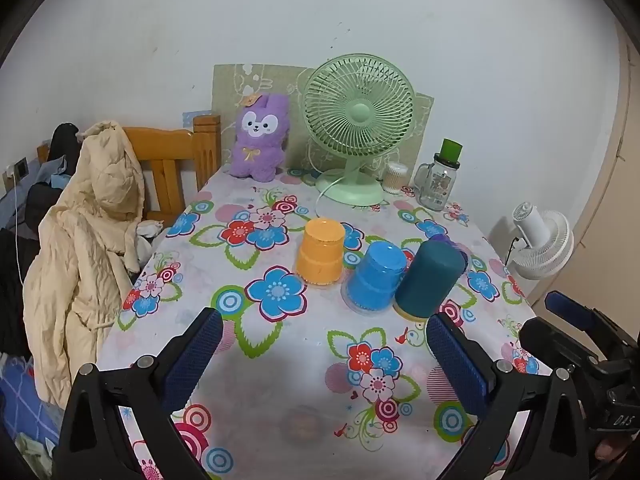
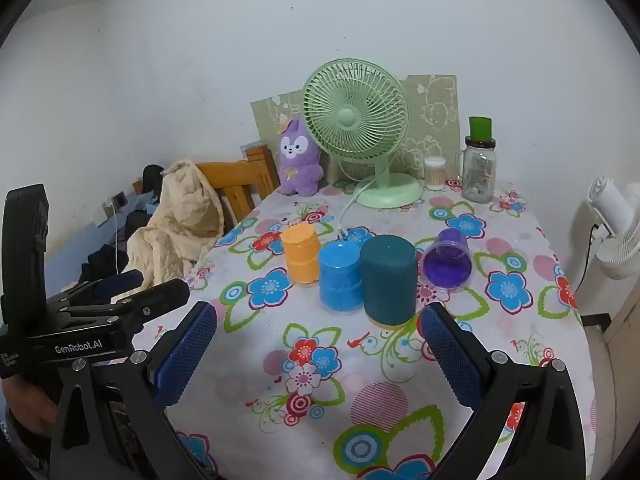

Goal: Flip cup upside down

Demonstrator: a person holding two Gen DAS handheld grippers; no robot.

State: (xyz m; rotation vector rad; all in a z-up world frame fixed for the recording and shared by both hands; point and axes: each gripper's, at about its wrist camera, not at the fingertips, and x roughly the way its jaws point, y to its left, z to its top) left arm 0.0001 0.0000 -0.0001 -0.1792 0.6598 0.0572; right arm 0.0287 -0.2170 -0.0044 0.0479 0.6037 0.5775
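Three cups stand upside down in a row on the flowered tablecloth: an orange cup, a blue cup and a tall teal cup. A purple cup lies on its side to the right of the teal cup, its mouth facing me; in the left wrist view only a sliver shows behind the teal cup. My left gripper is open and empty, short of the cups. My right gripper is open and empty, also short of them.
At the table's back stand a green fan, a purple plush toy, a cotton swab box and a glass jar with a green lid. A wooden chair with a beige coat is left. A white fan stands right.
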